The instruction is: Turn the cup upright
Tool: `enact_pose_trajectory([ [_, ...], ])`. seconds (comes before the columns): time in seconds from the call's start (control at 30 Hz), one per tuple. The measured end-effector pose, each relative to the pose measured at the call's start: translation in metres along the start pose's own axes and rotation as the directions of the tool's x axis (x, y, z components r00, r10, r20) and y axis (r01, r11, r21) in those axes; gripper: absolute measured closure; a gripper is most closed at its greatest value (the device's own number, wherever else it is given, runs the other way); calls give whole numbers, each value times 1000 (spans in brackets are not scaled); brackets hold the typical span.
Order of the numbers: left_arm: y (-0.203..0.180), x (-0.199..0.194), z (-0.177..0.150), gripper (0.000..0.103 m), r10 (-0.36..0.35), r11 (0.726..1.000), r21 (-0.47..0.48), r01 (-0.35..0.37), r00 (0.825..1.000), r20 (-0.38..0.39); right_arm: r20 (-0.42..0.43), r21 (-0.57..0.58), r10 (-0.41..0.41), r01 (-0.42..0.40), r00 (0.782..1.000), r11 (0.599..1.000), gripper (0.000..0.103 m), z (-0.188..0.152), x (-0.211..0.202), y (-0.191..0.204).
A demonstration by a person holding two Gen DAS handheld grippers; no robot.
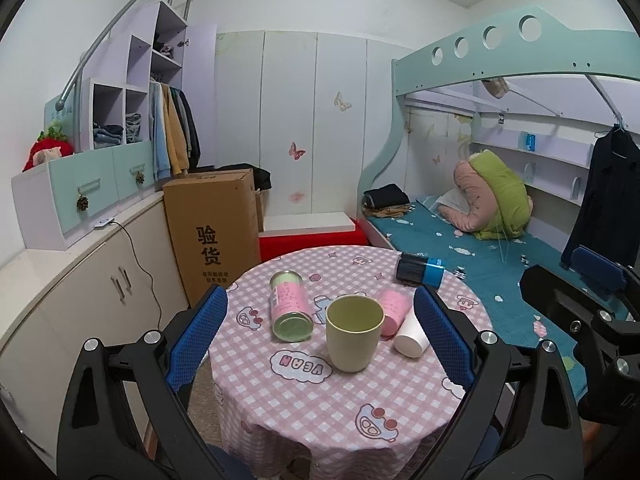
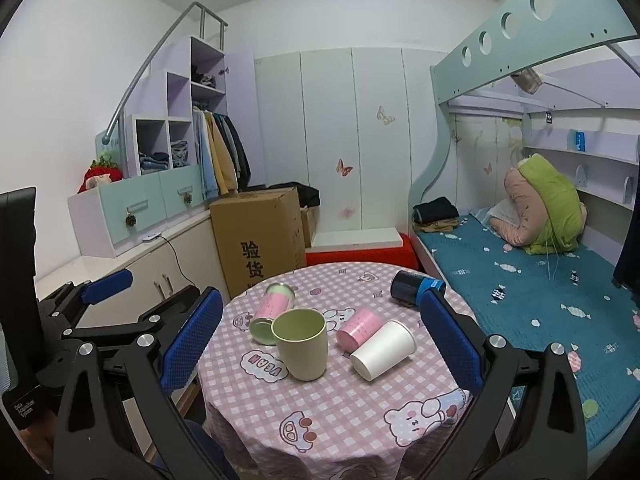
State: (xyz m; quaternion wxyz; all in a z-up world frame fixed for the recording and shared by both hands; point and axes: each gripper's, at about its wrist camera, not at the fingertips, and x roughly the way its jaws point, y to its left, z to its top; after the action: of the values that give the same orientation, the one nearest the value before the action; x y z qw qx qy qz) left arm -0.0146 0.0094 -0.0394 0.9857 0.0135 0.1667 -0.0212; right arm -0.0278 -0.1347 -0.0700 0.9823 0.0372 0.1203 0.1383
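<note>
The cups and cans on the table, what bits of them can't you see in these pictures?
- White paper cup: left wrist view, its mouth end is hidden behind the left tool's right finger.
- Pink can: right wrist view, its lower end is covered by the white paper cup.
- Dark can with blue band: right wrist view, partly behind the right tool's finger; label unreadable.
- Pink-and-green can: label print too small in both views.
- Green cup: bottom inside hidden by its own wall.
</note>
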Motion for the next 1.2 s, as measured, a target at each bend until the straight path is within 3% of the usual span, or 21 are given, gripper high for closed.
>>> enact_pose_trajectory([
  [0.63,-4,-16,-6,7,51,999,9,-52,998,42,33,-13,-14,14,999,1000,7,-13,-15,3],
  [1.2,-1,-17,-7,7,43,999,-6,-43,998,42,32,-12,-12,12,999,1000,7,-14,-15,3],
])
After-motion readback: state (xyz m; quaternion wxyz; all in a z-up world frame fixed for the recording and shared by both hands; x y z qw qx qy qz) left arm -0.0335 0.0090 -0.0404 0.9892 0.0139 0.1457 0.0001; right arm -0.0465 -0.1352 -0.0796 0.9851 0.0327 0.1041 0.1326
